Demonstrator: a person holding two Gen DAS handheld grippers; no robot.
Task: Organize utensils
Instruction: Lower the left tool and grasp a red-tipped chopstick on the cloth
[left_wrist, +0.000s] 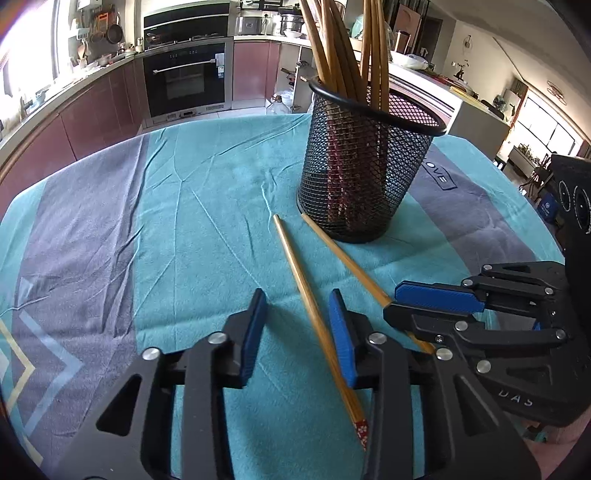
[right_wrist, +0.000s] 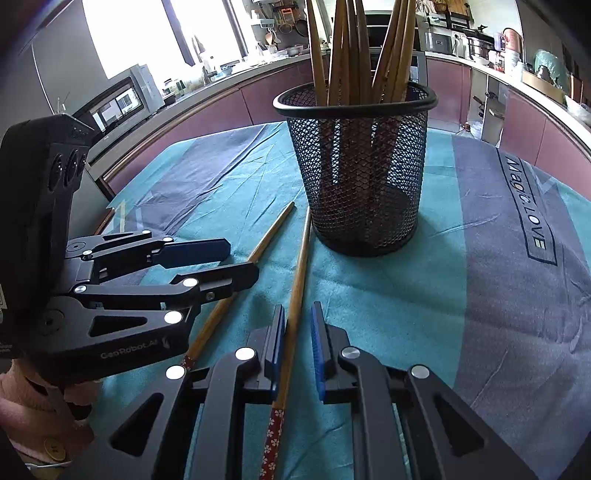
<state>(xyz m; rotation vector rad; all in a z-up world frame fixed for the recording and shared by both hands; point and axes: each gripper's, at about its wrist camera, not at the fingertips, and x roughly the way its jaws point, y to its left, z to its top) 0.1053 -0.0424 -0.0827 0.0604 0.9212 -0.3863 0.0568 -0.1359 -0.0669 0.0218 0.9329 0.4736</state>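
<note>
Two loose chopsticks on our teal cloth (left_wrist: 207, 192), beside the mesh holder (left_wrist: 362, 166) of chopsticks.
Our left gripper (left_wrist: 299, 306) straddles one chopstick (left_wrist: 303, 280), pads apart; our right gripper (right_wrist: 298, 317) stands nearly together around the other chopstick (right_wrist: 297, 280), grip unclear.

Teal-and-grey tablecloth (left_wrist: 207, 221); black oven (left_wrist: 184, 74) behind.
</note>
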